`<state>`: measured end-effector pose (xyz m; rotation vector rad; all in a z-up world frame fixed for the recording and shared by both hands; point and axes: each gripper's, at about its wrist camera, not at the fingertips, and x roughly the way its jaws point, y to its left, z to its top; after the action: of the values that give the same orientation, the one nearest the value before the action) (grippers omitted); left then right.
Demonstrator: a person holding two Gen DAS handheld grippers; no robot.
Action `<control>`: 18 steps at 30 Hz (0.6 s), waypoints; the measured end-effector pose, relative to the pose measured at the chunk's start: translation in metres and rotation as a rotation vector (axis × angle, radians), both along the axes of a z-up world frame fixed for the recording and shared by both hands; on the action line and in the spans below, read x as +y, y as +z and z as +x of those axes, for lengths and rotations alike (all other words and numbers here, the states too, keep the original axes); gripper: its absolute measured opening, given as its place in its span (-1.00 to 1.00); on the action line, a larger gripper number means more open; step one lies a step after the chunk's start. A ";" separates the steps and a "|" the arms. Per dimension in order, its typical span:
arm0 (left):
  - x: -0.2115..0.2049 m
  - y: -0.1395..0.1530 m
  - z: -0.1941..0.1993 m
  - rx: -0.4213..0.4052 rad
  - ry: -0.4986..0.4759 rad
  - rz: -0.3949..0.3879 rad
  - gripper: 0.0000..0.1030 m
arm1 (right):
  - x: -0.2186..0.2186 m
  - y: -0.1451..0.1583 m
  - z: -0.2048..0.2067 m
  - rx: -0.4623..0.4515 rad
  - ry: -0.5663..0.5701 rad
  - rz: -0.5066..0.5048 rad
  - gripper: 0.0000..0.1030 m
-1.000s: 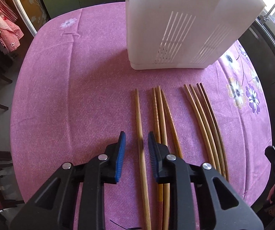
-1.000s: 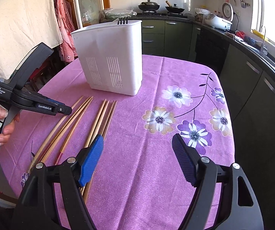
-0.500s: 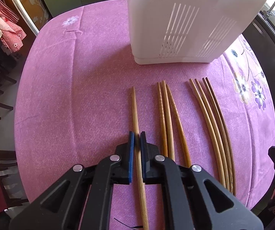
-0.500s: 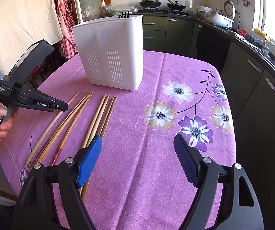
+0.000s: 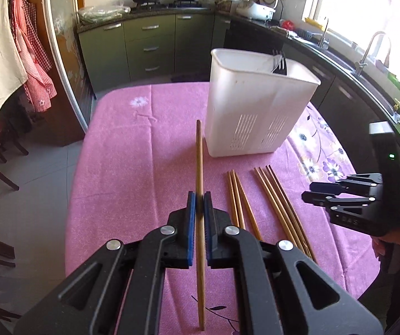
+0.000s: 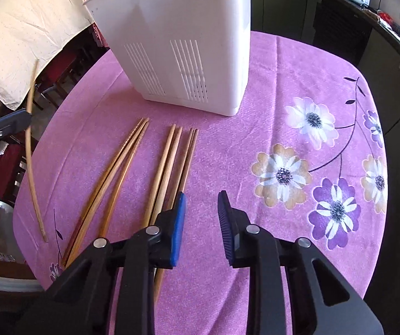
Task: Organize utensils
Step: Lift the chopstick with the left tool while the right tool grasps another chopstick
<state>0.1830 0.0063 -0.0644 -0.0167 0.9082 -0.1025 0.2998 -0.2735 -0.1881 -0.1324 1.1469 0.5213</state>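
Note:
My left gripper (image 5: 199, 201) is shut on a single wooden chopstick (image 5: 199, 153) and holds it clear of the pink cloth, its far end pointing toward the white slotted utensil holder (image 5: 255, 106). A fork (image 5: 279, 65) stands inside the holder. Two bundles of chopsticks (image 5: 237, 198) (image 5: 280, 198) lie on the cloth to the right. In the right wrist view, my right gripper (image 6: 201, 198) hovers low just right of the nearer chopstick bundle (image 6: 169, 162). Its jaws are closing with only cloth between them. The lifted chopstick (image 6: 29, 153) shows at the left.
The round table (image 5: 133, 167) wears a pink flowered cloth; its edge drops off close on the left and right. Chairs stand at the left, dark kitchen cabinets and a sink counter at the back and right. A hand (image 5: 395, 240) holds the right gripper.
My left gripper closed on the leftmost chopstick and lifted it off the cloth, tilting up. The right gripper dropped closer to the chopsticks and its jaws narrowed sharply.

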 end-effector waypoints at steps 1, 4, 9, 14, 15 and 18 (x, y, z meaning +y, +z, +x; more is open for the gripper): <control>-0.001 0.005 -0.003 -0.017 -0.003 0.001 -0.89 | 0.003 -0.003 0.004 0.020 0.003 0.000 -0.50; -0.001 0.012 -0.013 -0.049 -0.017 -0.004 -0.89 | 0.010 -0.009 0.010 0.050 0.006 -0.017 -0.53; -0.003 0.015 -0.022 -0.063 -0.035 -0.011 -0.89 | 0.022 -0.014 0.011 0.069 0.019 -0.062 -0.62; 0.004 0.015 -0.023 -0.071 -0.041 -0.020 -0.89 | 0.037 -0.017 0.007 0.058 0.024 -0.129 -0.67; 0.004 0.014 -0.023 -0.072 -0.043 -0.020 -0.89 | 0.040 -0.017 0.006 0.062 0.028 -0.129 -0.67; 0.004 0.013 -0.024 -0.072 -0.046 -0.018 -0.89 | 0.058 -0.024 0.003 0.077 0.049 -0.155 -0.70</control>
<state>0.1594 0.0106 -0.0511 -0.0090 0.8360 -0.1533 0.3031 -0.2160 -0.2120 -0.2775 1.2618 0.4837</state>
